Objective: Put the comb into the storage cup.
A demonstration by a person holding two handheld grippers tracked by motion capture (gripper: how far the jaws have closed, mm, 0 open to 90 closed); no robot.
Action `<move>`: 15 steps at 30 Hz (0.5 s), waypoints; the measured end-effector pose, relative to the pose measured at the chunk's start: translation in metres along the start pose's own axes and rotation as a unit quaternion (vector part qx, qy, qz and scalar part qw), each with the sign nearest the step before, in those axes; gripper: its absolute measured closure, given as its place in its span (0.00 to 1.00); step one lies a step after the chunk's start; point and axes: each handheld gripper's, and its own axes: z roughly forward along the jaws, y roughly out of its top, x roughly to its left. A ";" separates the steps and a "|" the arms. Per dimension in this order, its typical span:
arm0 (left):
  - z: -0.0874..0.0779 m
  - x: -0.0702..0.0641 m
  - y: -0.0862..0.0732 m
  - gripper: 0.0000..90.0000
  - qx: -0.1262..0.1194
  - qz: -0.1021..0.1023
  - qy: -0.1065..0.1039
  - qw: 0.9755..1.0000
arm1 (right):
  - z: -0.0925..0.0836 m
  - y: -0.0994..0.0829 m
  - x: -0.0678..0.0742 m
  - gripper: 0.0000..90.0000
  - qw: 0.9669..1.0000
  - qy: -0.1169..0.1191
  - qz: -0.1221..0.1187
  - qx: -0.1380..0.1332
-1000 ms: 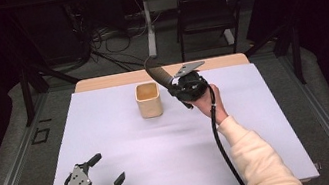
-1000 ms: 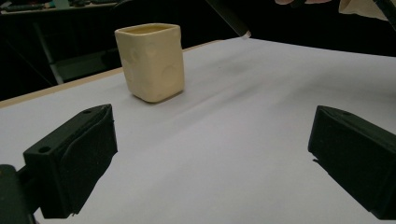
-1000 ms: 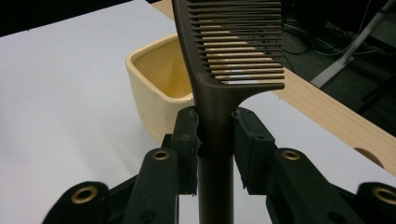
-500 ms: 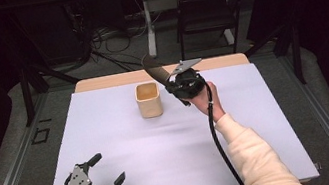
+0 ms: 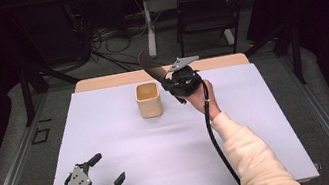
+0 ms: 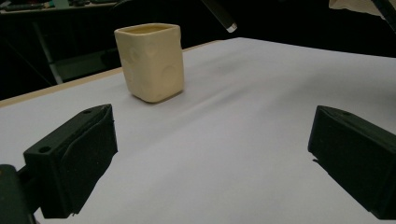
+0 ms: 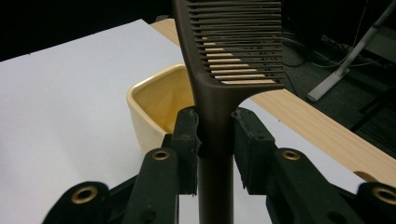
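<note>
right tongs: clamped on comb handle, above cup (frame centre), ready to drop | left tongs: apart, idle

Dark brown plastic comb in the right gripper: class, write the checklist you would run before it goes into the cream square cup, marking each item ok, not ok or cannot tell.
1. Right gripper clamps the dark brown plastic comb by its handle: ok.
2. Cream square cup stands upright with its mouth unobstructed: ok.
3. Comb is directly over the cup's mouth: not ok; it is held beside the cup, tilted, with the teeth end uppermost.
4. Left gripper, jaws open, sits at the near edge of the white table cover, away from the cup: ok.
5. Comb's handle end will fit into the cup: cannot tell.
</note>
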 end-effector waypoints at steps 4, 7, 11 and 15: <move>0.000 0.000 0.000 0.01 0.000 0.000 0.000 1.000 | 0.002 0.002 0.001 0.79 1.000 0.001 0.001 -0.002; 0.000 0.000 0.000 0.01 -0.001 0.000 0.000 1.000 | 0.004 0.004 0.002 0.79 1.000 0.002 0.001 -0.003; 0.000 0.000 0.000 0.01 0.001 0.000 0.000 1.000 | 0.005 0.007 0.002 0.79 1.000 0.001 -0.001 -0.006; 0.000 0.000 0.000 0.01 0.000 0.000 0.000 1.000 | 0.005 0.010 0.002 0.79 1.000 0.003 0.004 -0.010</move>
